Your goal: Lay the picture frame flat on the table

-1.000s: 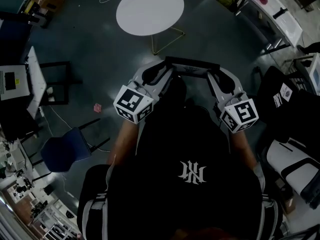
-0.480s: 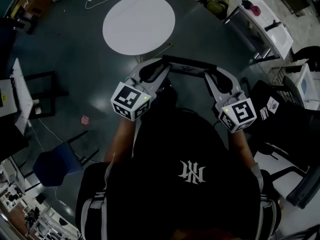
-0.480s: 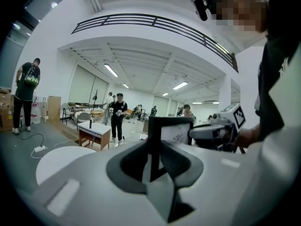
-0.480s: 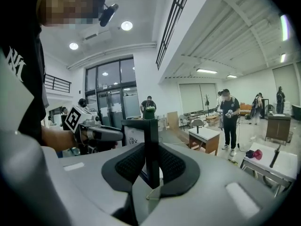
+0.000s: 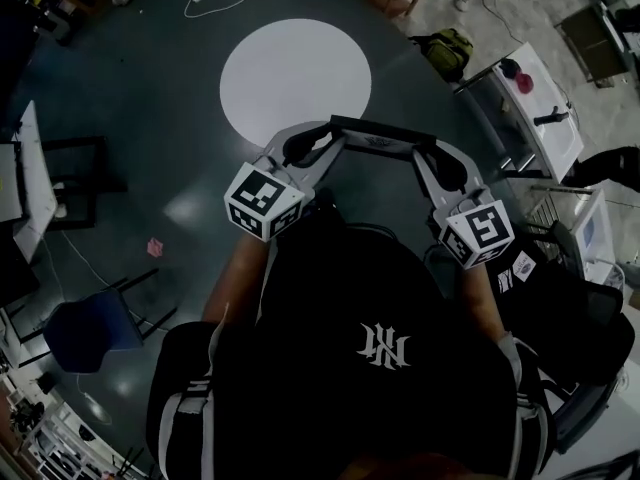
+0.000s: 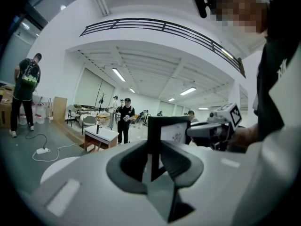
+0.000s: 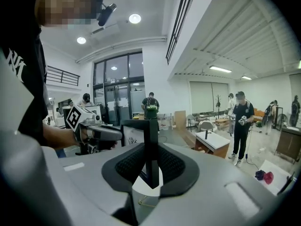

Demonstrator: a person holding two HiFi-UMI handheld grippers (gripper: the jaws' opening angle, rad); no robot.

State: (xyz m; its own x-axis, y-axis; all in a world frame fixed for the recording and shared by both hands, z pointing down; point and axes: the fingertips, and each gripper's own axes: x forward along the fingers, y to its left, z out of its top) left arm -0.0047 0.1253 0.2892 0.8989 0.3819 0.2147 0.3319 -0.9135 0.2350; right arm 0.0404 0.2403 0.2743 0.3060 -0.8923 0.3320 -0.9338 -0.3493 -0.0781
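Round white table (image 5: 295, 78) sits nearer now, dead ahead; left gripper (image 5: 332, 140) and right gripper (image 5: 421, 154), its jaws just closing tighter, clamp the crosswise black picture frame (image 5: 378, 134).

Head view is running dim and underexposed; the white round table (image 5: 295, 83) is showing as the only bright patch, and soft glare is smearing on the floor (image 5: 185, 208). Both gripper views are getting bright light from ceiling strip lights (image 6: 118, 74) and downlights (image 7: 135, 18). Fisheye is bending the edges and corners are vignetting black. The shells of my left gripper (image 6: 151, 161) and right gripper (image 7: 151, 166) are blurring close to the lens.
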